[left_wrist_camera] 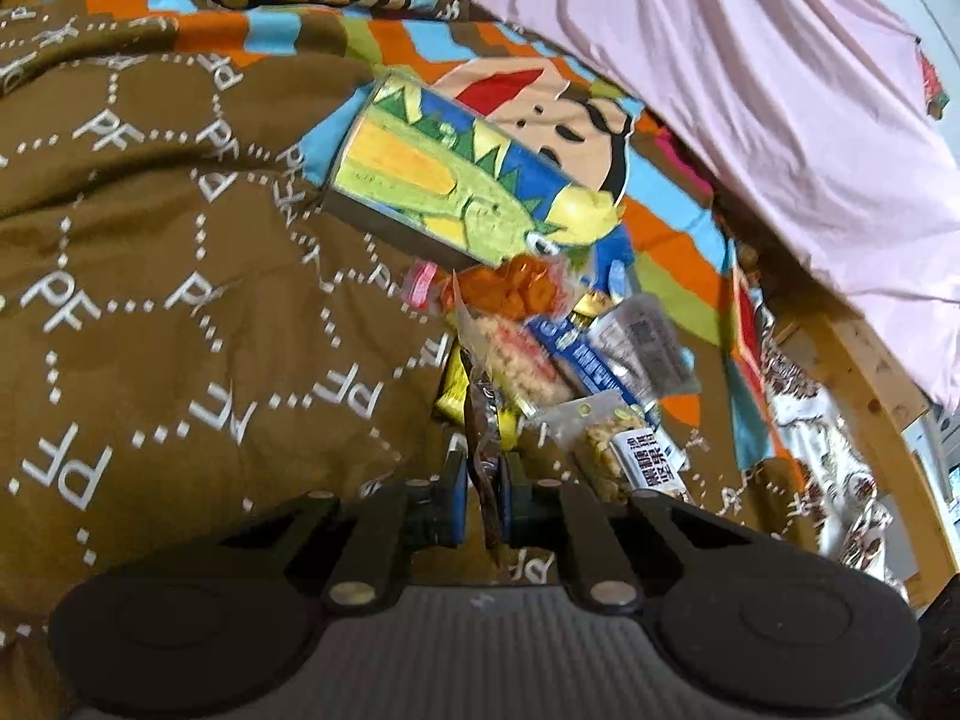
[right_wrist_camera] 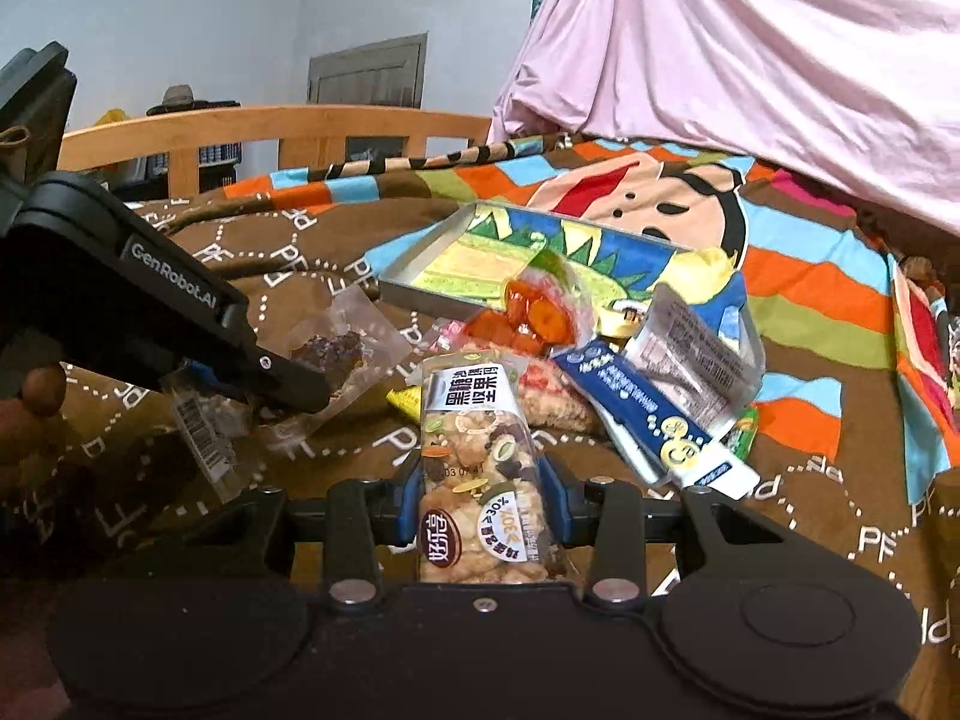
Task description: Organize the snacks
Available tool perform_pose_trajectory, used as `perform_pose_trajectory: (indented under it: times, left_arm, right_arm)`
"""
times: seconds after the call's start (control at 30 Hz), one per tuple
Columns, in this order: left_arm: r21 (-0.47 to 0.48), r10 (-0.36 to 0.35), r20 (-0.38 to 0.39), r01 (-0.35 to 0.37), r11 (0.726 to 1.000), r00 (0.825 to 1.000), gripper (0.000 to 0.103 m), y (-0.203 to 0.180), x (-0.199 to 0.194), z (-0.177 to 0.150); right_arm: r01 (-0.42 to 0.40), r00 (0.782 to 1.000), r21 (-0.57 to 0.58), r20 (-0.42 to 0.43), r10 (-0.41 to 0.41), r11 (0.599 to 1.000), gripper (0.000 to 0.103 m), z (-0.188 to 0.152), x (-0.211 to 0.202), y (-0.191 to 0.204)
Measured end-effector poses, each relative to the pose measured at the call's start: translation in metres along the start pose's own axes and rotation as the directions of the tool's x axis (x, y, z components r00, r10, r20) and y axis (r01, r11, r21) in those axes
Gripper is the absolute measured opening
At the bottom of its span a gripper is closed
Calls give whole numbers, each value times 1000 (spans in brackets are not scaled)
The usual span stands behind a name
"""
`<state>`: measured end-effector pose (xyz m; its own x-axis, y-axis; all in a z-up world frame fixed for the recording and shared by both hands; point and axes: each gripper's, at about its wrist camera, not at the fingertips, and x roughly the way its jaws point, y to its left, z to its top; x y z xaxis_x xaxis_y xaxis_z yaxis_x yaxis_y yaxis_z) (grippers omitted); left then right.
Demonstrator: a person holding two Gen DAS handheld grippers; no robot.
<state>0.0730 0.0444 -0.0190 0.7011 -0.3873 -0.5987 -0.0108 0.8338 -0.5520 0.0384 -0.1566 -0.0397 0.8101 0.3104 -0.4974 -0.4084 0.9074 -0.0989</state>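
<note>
My left gripper (left_wrist_camera: 485, 471) is shut on a clear packet with a dark snack (left_wrist_camera: 480, 444), seen edge-on between the blue pads. The right wrist view shows the same left gripper (right_wrist_camera: 315, 396) at the left, lifting that clear packet (right_wrist_camera: 342, 348) off the quilt. My right gripper (right_wrist_camera: 480, 471) is shut on a nut crisp bar (right_wrist_camera: 474, 432) with a black-and-white label; the bar also shows in the left wrist view (left_wrist_camera: 624, 450). Behind lies a snack pile: an orange candy bag (right_wrist_camera: 534, 309), a blue-white stick packet (right_wrist_camera: 648, 414) and a grey foil pouch (right_wrist_camera: 690, 360). An open tin with a corn picture (right_wrist_camera: 456, 234) sits beyond them.
Everything lies on a bed with a brown lettered quilt (right_wrist_camera: 840, 510) and a striped cartoon blanket (right_wrist_camera: 810, 264). A pink cloth (right_wrist_camera: 750, 60) hangs at the right. A wooden bed rail (right_wrist_camera: 270, 123) runs behind, and a hand (right_wrist_camera: 42, 393) shows at the left edge.
</note>
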Motion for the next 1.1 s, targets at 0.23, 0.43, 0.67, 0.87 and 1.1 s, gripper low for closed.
perform_pose_trajectory:
  times: [0.23, 0.43, 0.67, 0.87, 1.1]
  left_arm:
    - [80, -26, 92, 18, 997, 995, 11, -21, -2, 40]
    - [147, -52, 169, 27, 989, 984, 11, -41, 15, 91]
    - [176, -55, 168, 25, 984, 984, 11, -39, 72, 140]
    - [188, -19, 141, -8, 982, 990, 11, -20, 133, 170]
    - [201, 39, 84, -55, 978, 996, 11, -2, 188, 177]
  right_arm:
    - [38, 995, 29, 94, -41, 999, 42, 31, 5, -20]
    - [82, 984, 75, 155, -93, 994, 42, 74, 28, -51]
    - [87, 985, 91, 144, -100, 992, 42, 122, 99, -78]
    - [94, 990, 90, 93, -102, 992, 42, 144, 177, -91]
    - [113, 993, 90, -32, -110, 989, 42, 150, 241, -101]
